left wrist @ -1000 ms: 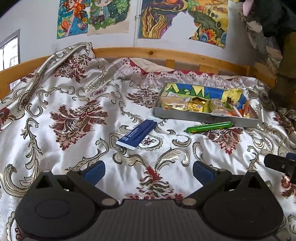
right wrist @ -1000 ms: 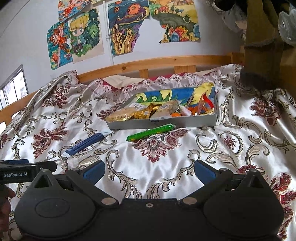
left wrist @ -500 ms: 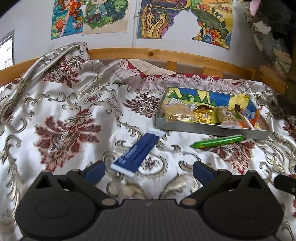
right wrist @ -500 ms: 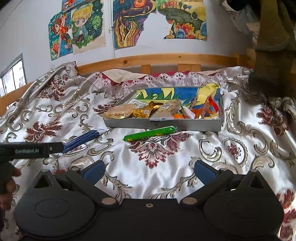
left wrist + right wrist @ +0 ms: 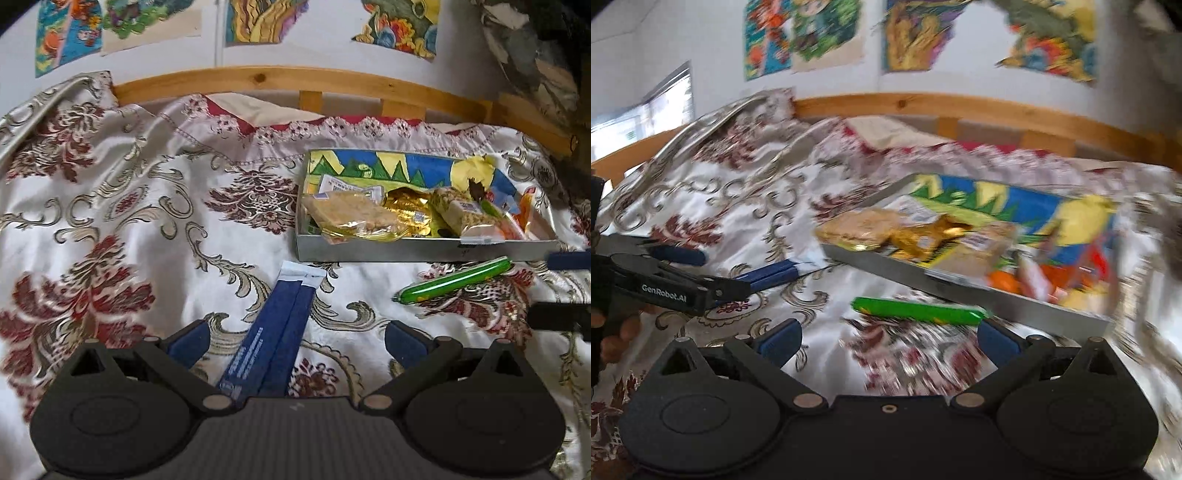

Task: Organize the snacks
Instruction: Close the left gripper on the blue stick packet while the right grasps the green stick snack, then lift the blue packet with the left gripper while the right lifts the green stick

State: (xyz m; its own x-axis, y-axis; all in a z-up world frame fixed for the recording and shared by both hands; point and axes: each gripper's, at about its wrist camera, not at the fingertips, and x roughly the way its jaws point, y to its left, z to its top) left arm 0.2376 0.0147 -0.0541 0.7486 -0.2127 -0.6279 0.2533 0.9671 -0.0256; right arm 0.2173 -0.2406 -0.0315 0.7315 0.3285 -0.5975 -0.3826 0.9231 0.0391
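Holding your left gripper (image 5: 295,341) with its jaws spread wide and nothing between the blue pads (image 5: 188,347), you are keeping it low over the patterned bedspread (image 5: 122,206). The dark blue flat packet (image 5: 275,332) is lying on the cloth between those pads, its near end running under the gripper body; whether a pad is touching it cannot be told.

Your right gripper (image 5: 888,341) is likewise gaping, gripping nothing. The green stick snack (image 5: 919,312) is lying on the bedspread just ahead of its fingertips, closer to the right pad (image 5: 997,341); the right wrist view is motion-blurred, so contact cannot be judged.

Beyond both snacks the grey tray (image 5: 424,251) is sitting on the bedspread, holding wrapped items: a pale cracker pack (image 5: 351,218) at its left end, a gold foil pack (image 5: 410,206) next to it, a grain bar (image 5: 469,218) and orange wrappers (image 5: 517,229) toward the right. The green stick is lying just in front of the tray's front wall, apart from it; the blue packet's far end is near the tray's left corner.

In the right wrist view your left gripper is showing at the left edge over the blue packet. A wooden rail (image 5: 280,79) and wall drawings (image 5: 258,22) are standing behind
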